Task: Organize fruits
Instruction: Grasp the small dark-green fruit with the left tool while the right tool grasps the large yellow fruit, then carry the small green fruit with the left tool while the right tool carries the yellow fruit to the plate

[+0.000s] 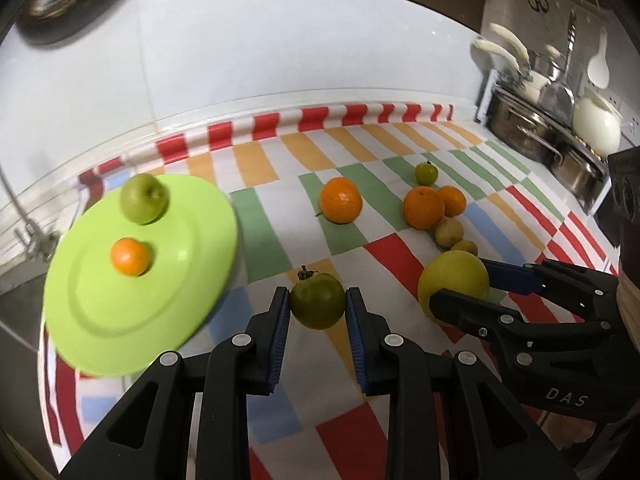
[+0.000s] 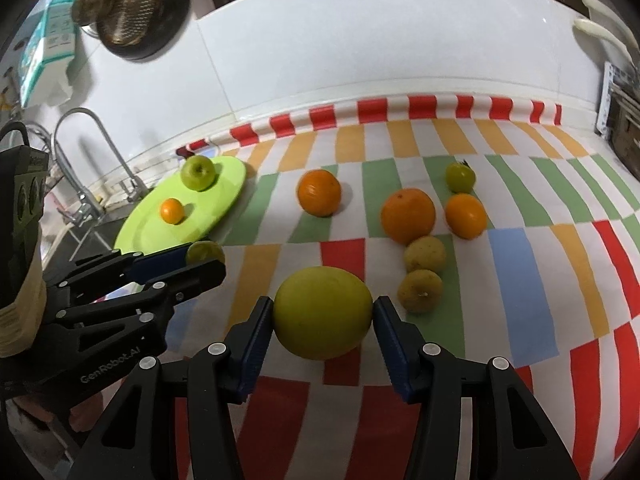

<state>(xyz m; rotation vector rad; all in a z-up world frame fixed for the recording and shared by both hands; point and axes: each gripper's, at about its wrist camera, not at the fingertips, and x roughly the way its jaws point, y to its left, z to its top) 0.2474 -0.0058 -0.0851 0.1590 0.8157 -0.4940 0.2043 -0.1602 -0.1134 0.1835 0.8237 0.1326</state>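
My left gripper (image 1: 318, 300) is shut on a dark green tomato (image 1: 317, 300), just right of the lime green plate (image 1: 100, 320). The plate holds a green apple (image 1: 143, 198) and a small orange (image 1: 130, 257). My right gripper (image 2: 323, 312) is shut on a large yellow-green fruit (image 2: 323, 312), which also shows in the left wrist view (image 1: 454, 280). On the cloth lie three oranges (image 2: 319, 192) (image 2: 407, 215) (image 2: 465, 216), a small green tomato (image 2: 460, 176) and two yellowish lemons (image 2: 425, 254) (image 2: 420, 291).
A striped, checked cloth (image 2: 520, 272) covers the counter. Steel pots and a white kettle (image 1: 598, 122) stand at the far right. A faucet (image 2: 86, 152) and sink are left of the plate. White tiled wall runs behind.
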